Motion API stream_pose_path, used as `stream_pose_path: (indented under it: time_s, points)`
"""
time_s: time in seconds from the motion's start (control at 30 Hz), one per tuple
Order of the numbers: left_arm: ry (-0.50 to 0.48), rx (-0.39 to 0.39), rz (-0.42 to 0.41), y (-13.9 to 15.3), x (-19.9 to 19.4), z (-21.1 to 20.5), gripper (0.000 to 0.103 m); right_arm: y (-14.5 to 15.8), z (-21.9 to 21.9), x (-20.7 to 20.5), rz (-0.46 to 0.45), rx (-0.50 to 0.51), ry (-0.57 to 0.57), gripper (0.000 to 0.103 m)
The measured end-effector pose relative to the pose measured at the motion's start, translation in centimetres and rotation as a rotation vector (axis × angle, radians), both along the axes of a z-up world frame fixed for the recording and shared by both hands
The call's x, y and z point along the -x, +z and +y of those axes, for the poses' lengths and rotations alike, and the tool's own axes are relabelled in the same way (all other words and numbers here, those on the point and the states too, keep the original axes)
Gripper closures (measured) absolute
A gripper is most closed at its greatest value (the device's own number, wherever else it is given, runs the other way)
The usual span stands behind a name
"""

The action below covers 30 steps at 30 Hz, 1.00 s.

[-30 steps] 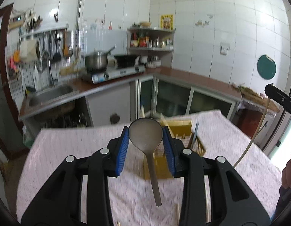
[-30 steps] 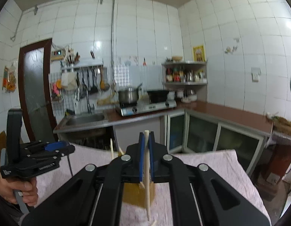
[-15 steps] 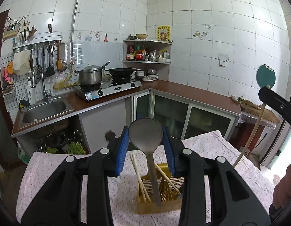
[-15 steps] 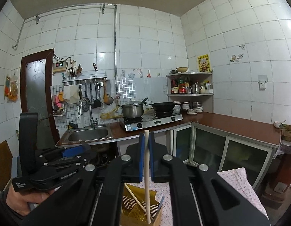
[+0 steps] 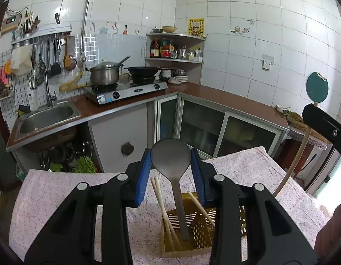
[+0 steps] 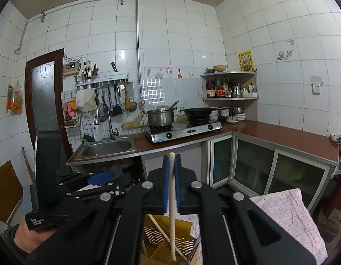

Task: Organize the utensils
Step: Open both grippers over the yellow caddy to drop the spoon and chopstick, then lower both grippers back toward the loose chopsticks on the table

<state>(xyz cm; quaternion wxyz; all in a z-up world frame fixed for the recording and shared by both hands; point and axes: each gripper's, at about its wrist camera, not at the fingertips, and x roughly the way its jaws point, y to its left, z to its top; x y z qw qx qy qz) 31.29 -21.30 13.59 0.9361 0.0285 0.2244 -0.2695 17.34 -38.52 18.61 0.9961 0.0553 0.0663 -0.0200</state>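
My left gripper [image 5: 170,176] is shut on a dark grey spoon [image 5: 173,167], bowl up between the blue pads, its handle reaching down into the yellow slotted utensil holder [image 5: 193,227]. Pale chopsticks [image 5: 162,207] lean inside that holder. My right gripper [image 6: 172,184] is shut on a single pale chopstick [image 6: 172,212] that hangs with its tip inside the yellow holder [image 6: 168,240]. In the left wrist view the right gripper [image 5: 325,125] and its chopstick [image 5: 292,165] show at the right edge. The left gripper [image 6: 88,183], held by a hand, shows at the left of the right wrist view.
The holder stands on a table with a floral cloth [image 5: 60,198]. Beyond are a counter with a sink [image 5: 46,117], a gas stove [image 5: 128,90] carrying a pot and a wok, a corner shelf [image 5: 177,50] and glass-door cabinets [image 5: 214,128].
Both grippers have drawn back from the table's far edge with their utensils still gripped; the holder now sits low and close in both views, and more of the counter and wall shows.
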Motion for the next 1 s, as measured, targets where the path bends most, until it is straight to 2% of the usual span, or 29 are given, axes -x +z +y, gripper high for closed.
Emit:
stream_pose_path:
  time_s: [0.3,0.37,0.57,0.67,0.73,0.83,1.0]
  points:
    - [0.001,-0.038,0.088,-3.2,-1.6,0.0,0.067,-2.3,-0.2,-1.2,0.054,-0.029,0.000,0.097]
    - [0.012,-0.040,0.101,-3.4,-1.7,0.2,0.062,-2.4,-0.6,-1.1,0.058,-0.039,-0.010,0.097]
    - [0.037,-0.022,0.081,-2.2,-0.9,2.4,0.056,-2.0,-1.2,1.0,0.043,-0.027,-0.046,0.097]
    - [0.067,-0.026,0.069,-2.3,0.6,5.2,0.054,-2.6,-2.0,2.9,0.057,-0.023,-0.073,0.096]
    - [0.091,-0.043,0.072,-3.2,1.6,7.0,0.054,-4.0,-3.0,4.3,0.098,-0.031,-0.097,0.094]
    - [0.126,-0.065,0.101,-5.5,3.2,10.1,0.054,-7.2,-4.3,6.1,0.178,-0.055,-0.133,0.077]
    - [0.183,-0.117,0.186,-11.0,6.6,14.9,0.054,-15.5,-4.9,7.9,0.361,-0.110,-0.160,0.076]
